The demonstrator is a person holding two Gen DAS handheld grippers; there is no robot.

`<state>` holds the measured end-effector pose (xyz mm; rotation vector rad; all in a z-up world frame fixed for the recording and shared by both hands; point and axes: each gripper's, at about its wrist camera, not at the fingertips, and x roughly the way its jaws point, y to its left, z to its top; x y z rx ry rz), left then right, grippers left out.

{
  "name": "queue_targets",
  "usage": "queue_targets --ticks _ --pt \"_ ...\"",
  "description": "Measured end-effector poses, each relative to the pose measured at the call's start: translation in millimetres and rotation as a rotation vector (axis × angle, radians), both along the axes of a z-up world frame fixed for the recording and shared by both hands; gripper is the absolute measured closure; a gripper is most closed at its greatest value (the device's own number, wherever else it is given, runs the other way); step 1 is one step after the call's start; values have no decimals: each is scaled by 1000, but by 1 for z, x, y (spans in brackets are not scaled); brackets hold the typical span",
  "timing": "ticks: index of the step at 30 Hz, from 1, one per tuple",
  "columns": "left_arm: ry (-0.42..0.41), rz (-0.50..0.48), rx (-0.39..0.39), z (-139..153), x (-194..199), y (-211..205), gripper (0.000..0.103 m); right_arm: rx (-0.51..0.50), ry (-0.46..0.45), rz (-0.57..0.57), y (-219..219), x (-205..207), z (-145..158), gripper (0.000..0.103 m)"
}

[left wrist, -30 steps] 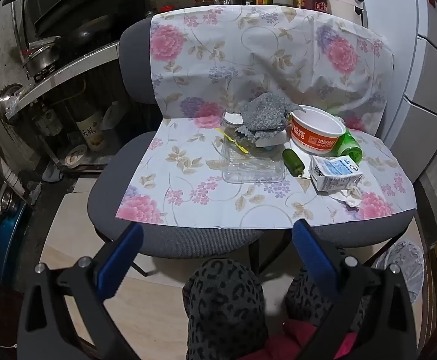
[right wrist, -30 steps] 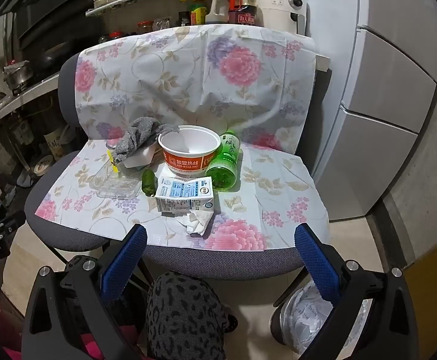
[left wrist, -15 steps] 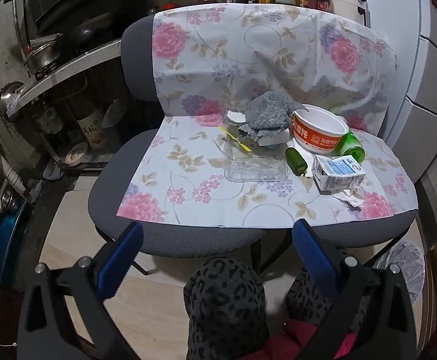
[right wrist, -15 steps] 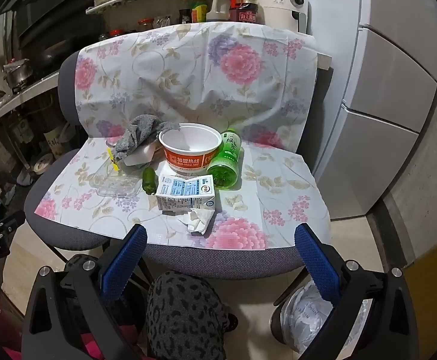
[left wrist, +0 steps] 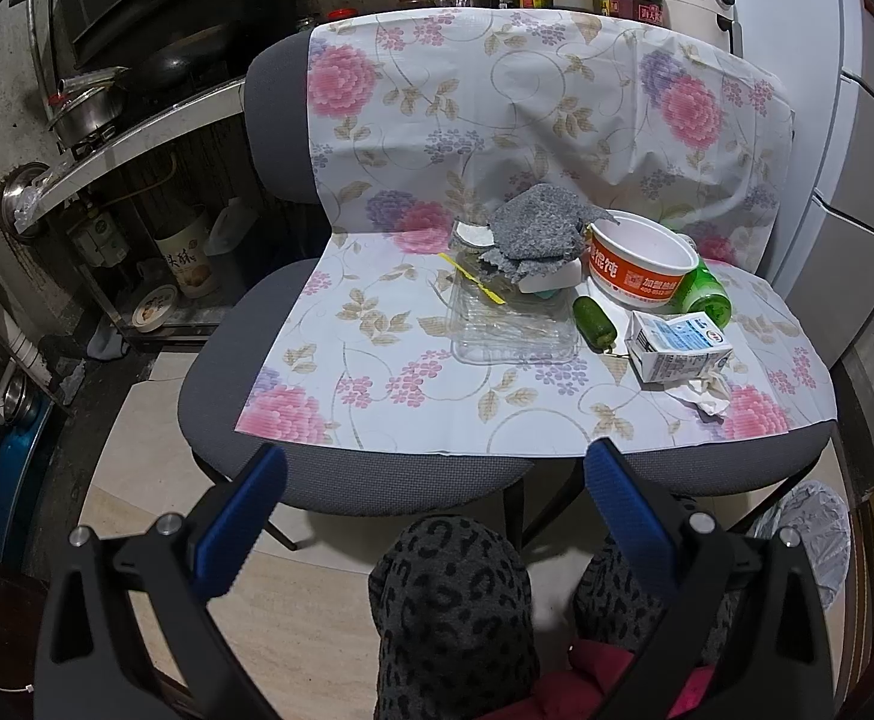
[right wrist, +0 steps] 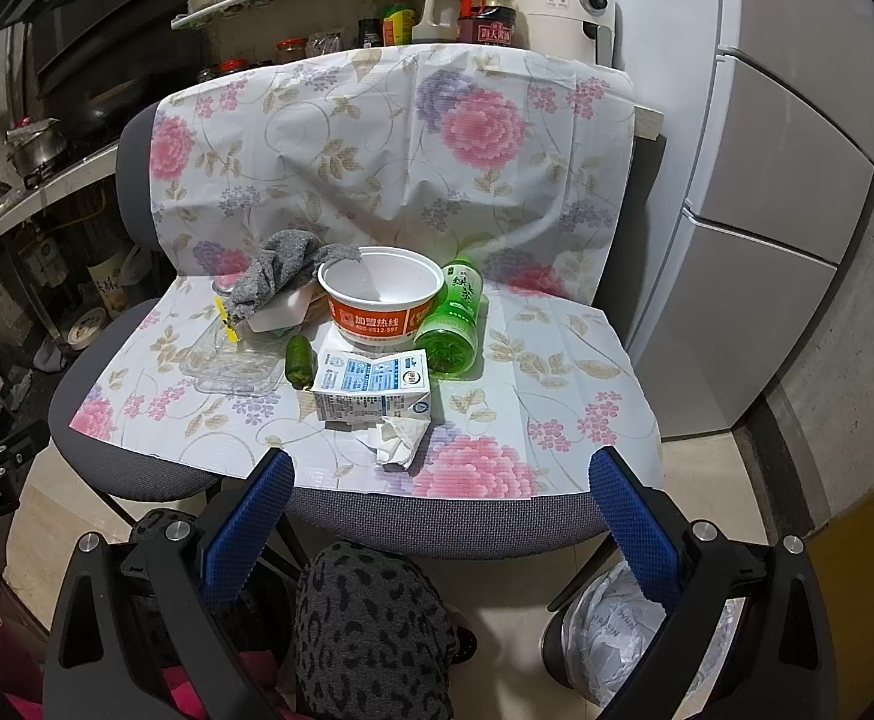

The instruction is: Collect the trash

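The left gripper [left wrist: 434, 468] is hanging with its blue fingers [left wrist: 239, 519] spread wide and nothing between them, low in front of the chair seats, above a knee in leopard-print fabric [left wrist: 448, 606]. The right gripper [right wrist: 439, 471] is doing the same — jaws wide apart, holding nothing — just short of the front edge of the floral cloth [right wrist: 556, 378] that is covering two grey chairs [right wrist: 437, 519] set side by side.

The trash is lying clustered on the cloth-covered seats, well beyond both grippers. Nearest the right gripper, a crumpled tissue [right wrist: 401, 438] is touching the front of a flattened milk carton [right wrist: 371, 387]. Behind the carton, an orange-and-white paper bowl [right wrist: 380, 300] is standing upright, and a green plastic bottle [right wrist: 451, 321] is lying on its side just beside it, its base facing the camera. A small green cucumber-like piece [right wrist: 300, 360] is resting between the carton and a clear plastic tray [right wrist: 233, 363]. A yellow strip [left wrist: 477, 281] is lying across the tray's far edge, and a grey rag [left wrist: 541, 228] is draped over a white container [left wrist: 550, 282] behind it.

Farther out, a bin lined with a white bag [right wrist: 616, 636] is standing on the floor under the right chair. A white fridge [right wrist: 778, 180] is filling the right side — and bottles [right wrist: 437, 15] are lining the shelf behind the chair backs.
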<state>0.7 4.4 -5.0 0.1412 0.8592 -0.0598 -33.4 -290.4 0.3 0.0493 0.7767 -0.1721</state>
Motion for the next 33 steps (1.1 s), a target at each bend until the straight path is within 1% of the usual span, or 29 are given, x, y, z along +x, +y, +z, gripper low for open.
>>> queue_targets --ticks 33 --pt "0 2 1 3 0 3 6 3 3 0 1 0 -2 6"
